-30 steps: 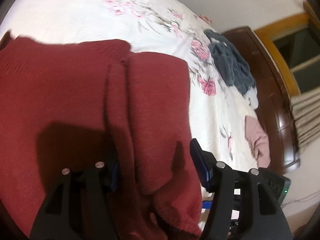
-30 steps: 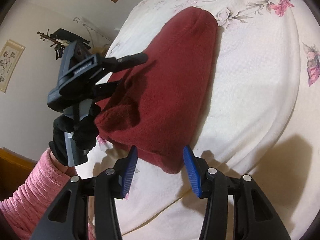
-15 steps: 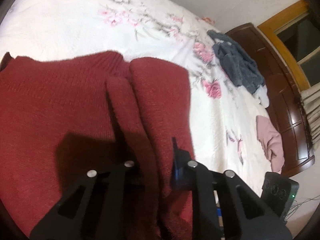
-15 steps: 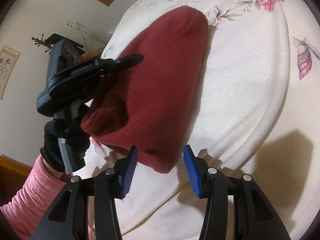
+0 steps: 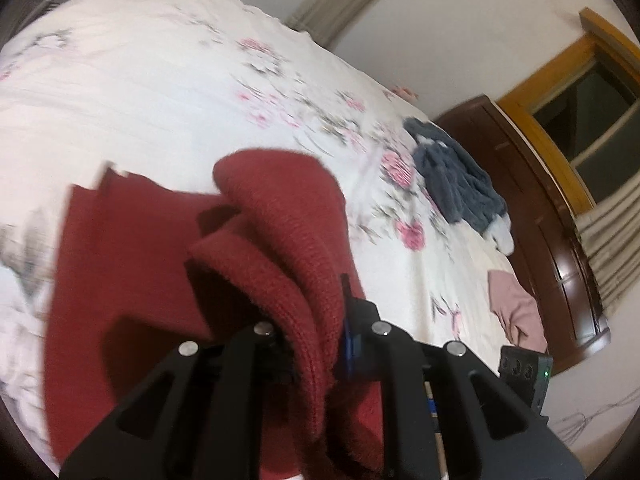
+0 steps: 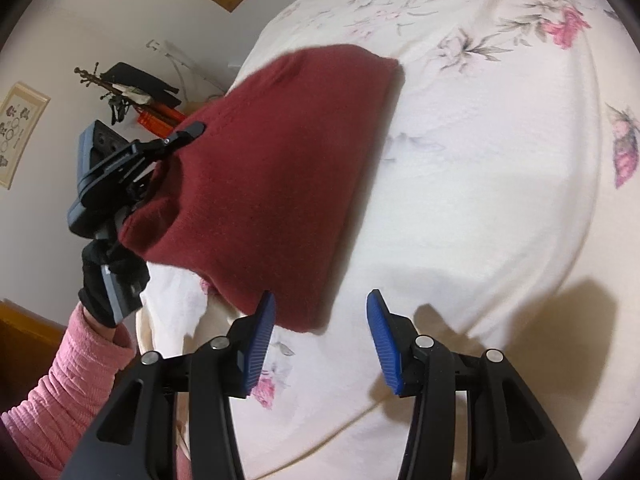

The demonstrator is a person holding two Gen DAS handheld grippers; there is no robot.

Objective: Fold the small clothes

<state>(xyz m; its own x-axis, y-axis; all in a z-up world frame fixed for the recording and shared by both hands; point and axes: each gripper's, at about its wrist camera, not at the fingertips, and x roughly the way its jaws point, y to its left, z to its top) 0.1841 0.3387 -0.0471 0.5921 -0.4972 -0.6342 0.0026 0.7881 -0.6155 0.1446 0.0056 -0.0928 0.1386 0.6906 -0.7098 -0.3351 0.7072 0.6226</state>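
Left wrist view: the left gripper (image 5: pixel 320 320) is clamped on a thick fold of the red sweater (image 5: pixel 132 264), and compared with half a second ago that fold has risen off the bed (image 5: pixel 160 80) and bulges up over the flat part; the picture is blurred with motion. From the right wrist, the sweater (image 6: pixel 280 168) has doubled over further, its lifted edge carried across the part lying flat. A gloved hand (image 6: pixel 108 280) with a pink sleeve (image 6: pixel 72 376) holds the left gripper (image 6: pixel 188 134) tilted, fingers pointing into the cloth. The right gripper (image 6: pixel 320 340) hangs wide apart and empty, near the sweater's near corner.
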